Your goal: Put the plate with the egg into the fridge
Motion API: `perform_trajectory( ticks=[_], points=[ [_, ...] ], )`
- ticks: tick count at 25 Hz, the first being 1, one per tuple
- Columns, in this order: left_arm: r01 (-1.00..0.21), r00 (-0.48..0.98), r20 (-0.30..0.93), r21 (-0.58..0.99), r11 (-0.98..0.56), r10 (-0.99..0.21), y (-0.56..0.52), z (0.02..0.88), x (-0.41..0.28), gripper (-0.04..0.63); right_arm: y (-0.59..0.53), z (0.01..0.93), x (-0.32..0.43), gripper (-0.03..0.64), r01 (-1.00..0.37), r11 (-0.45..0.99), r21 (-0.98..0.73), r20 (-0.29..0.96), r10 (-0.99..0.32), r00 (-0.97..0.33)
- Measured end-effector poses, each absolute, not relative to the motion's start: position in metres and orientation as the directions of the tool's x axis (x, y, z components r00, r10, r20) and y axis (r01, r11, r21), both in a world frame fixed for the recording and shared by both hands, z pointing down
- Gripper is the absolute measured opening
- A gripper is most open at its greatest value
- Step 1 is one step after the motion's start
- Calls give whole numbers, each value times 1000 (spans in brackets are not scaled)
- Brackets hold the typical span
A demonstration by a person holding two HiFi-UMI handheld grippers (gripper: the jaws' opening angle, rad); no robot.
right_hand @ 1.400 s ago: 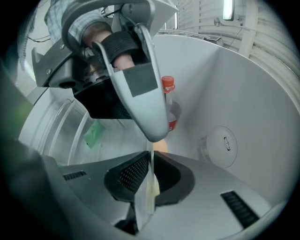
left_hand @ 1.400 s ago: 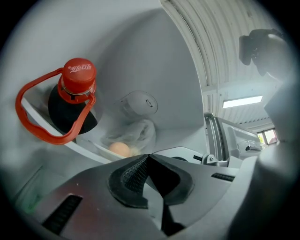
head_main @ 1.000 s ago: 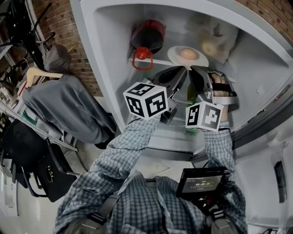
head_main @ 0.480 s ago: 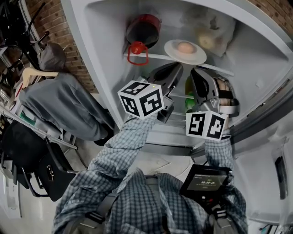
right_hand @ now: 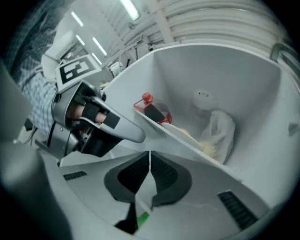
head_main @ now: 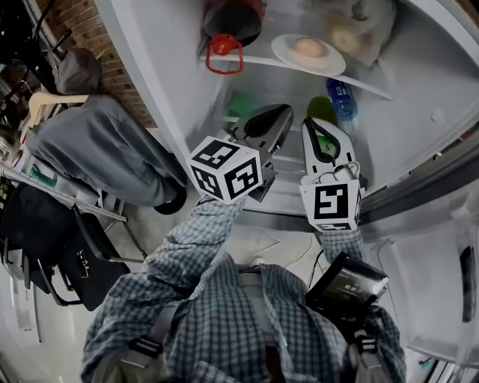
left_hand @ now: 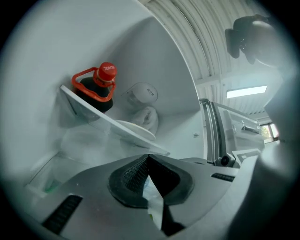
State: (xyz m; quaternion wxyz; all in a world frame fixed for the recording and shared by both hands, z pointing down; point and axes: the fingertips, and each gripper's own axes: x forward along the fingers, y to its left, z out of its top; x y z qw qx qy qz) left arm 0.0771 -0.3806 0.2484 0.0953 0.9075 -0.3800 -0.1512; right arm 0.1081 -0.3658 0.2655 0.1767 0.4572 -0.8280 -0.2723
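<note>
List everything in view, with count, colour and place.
fridge: one, white, open ahead
shelf: one, clear, upper fridge
plate: one, white, on the shelf
egg: one, pale brown, on the plate
jug: one, dark, red cap, left of the plate
bag: one, translucent white, right of the plate
bottle: one, blue, below the shelf
jacket: one, grey, left outside the fridge
left tongs: one, grey, shut, empty, below the shelf
right tongs: one, grey, shut, empty, below the shelf
</note>
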Motion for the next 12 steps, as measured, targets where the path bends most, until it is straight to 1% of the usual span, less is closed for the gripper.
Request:
perform_trajectory(
  ticks=[3, 8, 12],
  points=[
    [-690, 655, -154, 278, -668, -740, -375, 278, 74, 8, -359, 286, 103, 18, -705, 502, 501, 61, -833, -550],
    [-706, 643, -92, 313, -635, -760, -362, 318, 69, 8, -349, 319, 93, 18, -709, 566, 421, 98, -805, -584],
    [-692, 652, -54, 365, -622, -757, -348, 341, 68, 6, -338, 334, 91, 13, -723, 591, 358, 99, -794, -600]
  ],
)
